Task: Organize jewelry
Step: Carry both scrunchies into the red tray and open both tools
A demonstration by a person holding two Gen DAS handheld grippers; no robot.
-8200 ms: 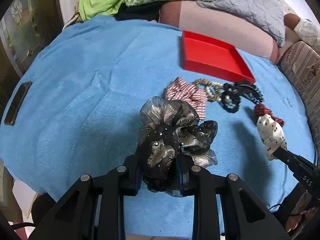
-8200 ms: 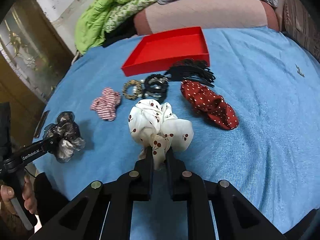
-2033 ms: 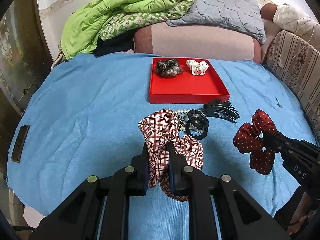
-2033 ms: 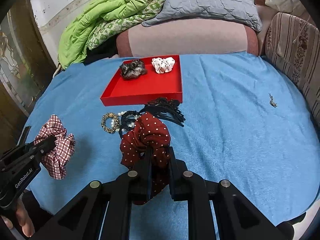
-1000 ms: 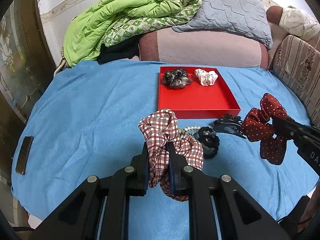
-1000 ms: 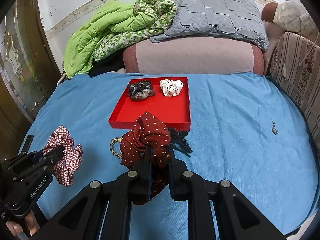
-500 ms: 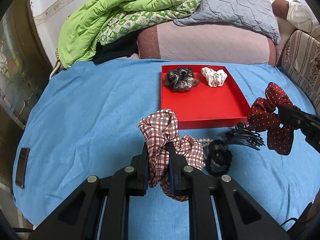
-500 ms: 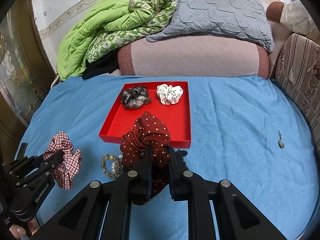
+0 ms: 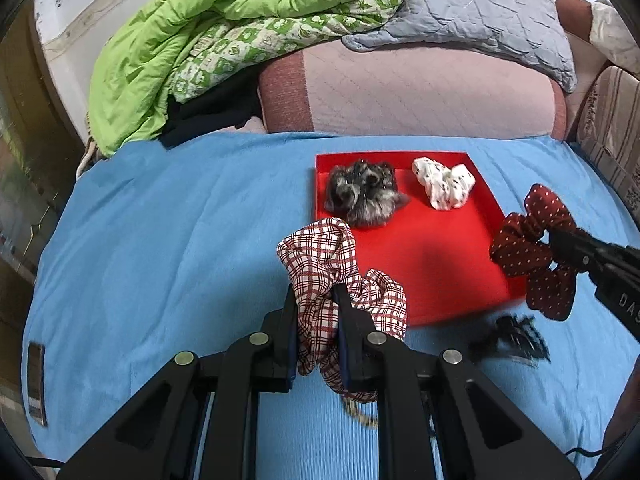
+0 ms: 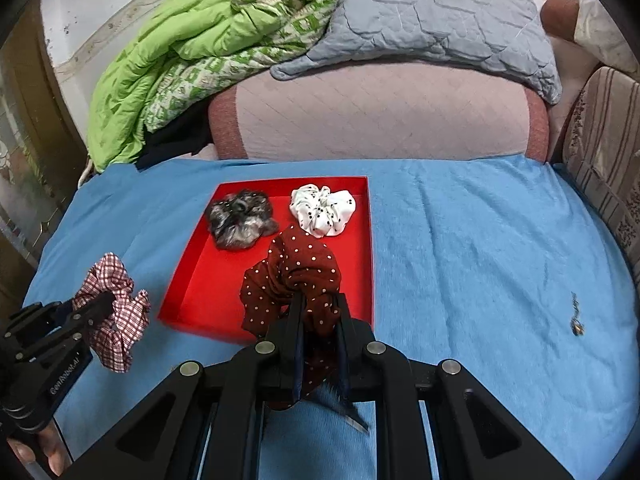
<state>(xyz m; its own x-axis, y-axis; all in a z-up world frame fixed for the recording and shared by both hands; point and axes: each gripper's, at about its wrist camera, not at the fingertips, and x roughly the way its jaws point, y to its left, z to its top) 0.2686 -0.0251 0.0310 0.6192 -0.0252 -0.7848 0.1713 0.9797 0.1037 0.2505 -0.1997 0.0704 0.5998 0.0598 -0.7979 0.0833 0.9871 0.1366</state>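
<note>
Left wrist view: the left claw (image 9: pixel 318 316) pinches a red plaid scrunchie (image 9: pixel 332 268) above the blue bedspread (image 9: pixel 160 240), near the red tray (image 9: pixel 448 264). Right claw (image 10: pixel 318 320) grips a maroon dotted scrunchie (image 10: pixel 294 276) over that tray, which holds grey (image 10: pixel 240 218) and white (image 10: pixel 322 210) scrunchies.

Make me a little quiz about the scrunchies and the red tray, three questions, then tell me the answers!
1. How many scrunchies lie in the red tray?
2. True or false: the left gripper holds the plaid scrunchie.
3. Which scrunchie does the right gripper hold: A white with dark spots, B dark red with white dots, C grey-black?

Key:
1. Two: the grey-black scrunchie and the white spotted scrunchie.
2. True.
3. B, the dark red dotted scrunchie.
</note>
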